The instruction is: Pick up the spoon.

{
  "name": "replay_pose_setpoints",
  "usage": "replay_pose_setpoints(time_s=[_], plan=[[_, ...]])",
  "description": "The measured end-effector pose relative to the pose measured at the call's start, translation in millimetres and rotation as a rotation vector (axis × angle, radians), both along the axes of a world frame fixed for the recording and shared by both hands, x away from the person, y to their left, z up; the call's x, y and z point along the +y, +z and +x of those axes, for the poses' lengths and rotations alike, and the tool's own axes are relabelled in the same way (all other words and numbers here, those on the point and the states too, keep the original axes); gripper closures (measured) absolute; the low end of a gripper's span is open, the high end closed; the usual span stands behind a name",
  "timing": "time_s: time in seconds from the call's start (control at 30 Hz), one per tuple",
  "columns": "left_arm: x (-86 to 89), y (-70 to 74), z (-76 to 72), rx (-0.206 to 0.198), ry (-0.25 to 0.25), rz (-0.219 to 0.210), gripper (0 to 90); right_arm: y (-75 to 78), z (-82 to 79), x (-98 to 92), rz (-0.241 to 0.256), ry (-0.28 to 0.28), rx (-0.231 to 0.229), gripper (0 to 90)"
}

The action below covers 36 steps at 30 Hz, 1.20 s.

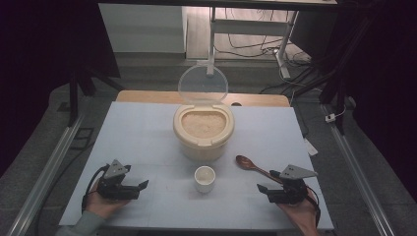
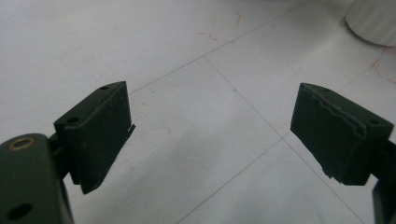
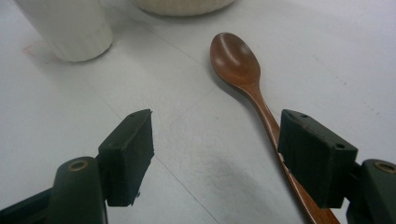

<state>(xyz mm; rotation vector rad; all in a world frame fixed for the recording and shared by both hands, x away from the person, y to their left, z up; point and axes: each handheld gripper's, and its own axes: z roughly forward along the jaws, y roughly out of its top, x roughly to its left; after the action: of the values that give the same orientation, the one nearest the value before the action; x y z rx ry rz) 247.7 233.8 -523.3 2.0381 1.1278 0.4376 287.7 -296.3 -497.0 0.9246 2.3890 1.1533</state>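
High view, centre of the frame: a cream rice container (image 1: 203,132) stands on the bench (image 1: 142,137) with its clear lid (image 1: 202,85) tipped up behind it, so the grain is open to reach from my side. A small white cup (image 1: 204,178) sits just below it, probably to receive a scoop.

My left hand-held gripper (image 1: 129,188) rests at lower left, jaws wide apart and empty, well clear of the cup; I judge it is simply parked.

My right hand-held gripper (image 1: 273,191) lies at lower right, jaws likewise spread with nothing between them. In the right gripper view the wooden spoon (image 3: 243,70) lies flat, bowl hollow-up toward the top of the frame, its long axis running down to the lower right, where the handle passes behind my right-hand jaw. Whether they touch I cannot tell.
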Motion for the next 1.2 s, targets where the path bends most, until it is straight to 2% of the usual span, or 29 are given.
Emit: replay_pose_setpoints(time_s=[0.2, 0.3, 0.4, 0.5, 0.77, 0.87, 0.9, 1.03, 1.13, 1.2], plan=[[-1.5, 1.2, -0.8, 0.000, -0.001, -0.007, 12.1, 4.3, 4.3, 5.0, 0.009, 0.012, 0.021, 28.8], [-3.9, 2.2, -2.5, -0.012, -0.006, 0.018, 12.1, 12.7, 6.0, 9.3, -0.005, 0.016, 0.020, 28.9], [-3.9, 2.5, -2.3, -0.010, -0.012, 0.009, 12.0, 16.9, 7.3, 10.9, -0.041, 0.010, 0.018, 29.2], [-3.7, 1.9, -1.7, -0.001, -0.012, 0.006, 12.0, 21.0, 11.8, 11.2, -0.070, 0.008, 0.039, 29.1], [-3.8, 1.2, -0.5, 0.005, -0.009, 0.005, 12.0, 45.6, 32.1, 13.9, -0.118, 0.041, 0.131, 27.6], [-3.4, 1.0, -0.4, 0.008, -0.006, 0.005, 12.0, 56.8, 38.4, 14.5, -0.147, 0.049, 0.125, 28.0], [-3.1, 0.9, -0.5, 0.008, -0.006, 0.005, 12.0, 60.2, 39.7, 14.9, -0.150, 0.045, 0.137, 28.2], [-1.6, 0.7, -0.6, 0.009, 0.000, 0.003, 12.0, 70.8, 44.4, 14.8, -0.205, 0.046, 0.142, 28.9], [-0.7, 0.4, -0.6, 0.009, 0.000, 0.005, 12.0, 72.9, 47.5, 11.9, -0.256, 0.035, 0.128, 28.8], [-0.2, 0.2, -0.5, 0.009, 0.001, 0.006, 11.9, 71.3, 49.6, 7.6, -0.270, 0.032, 0.130, 29.3]])
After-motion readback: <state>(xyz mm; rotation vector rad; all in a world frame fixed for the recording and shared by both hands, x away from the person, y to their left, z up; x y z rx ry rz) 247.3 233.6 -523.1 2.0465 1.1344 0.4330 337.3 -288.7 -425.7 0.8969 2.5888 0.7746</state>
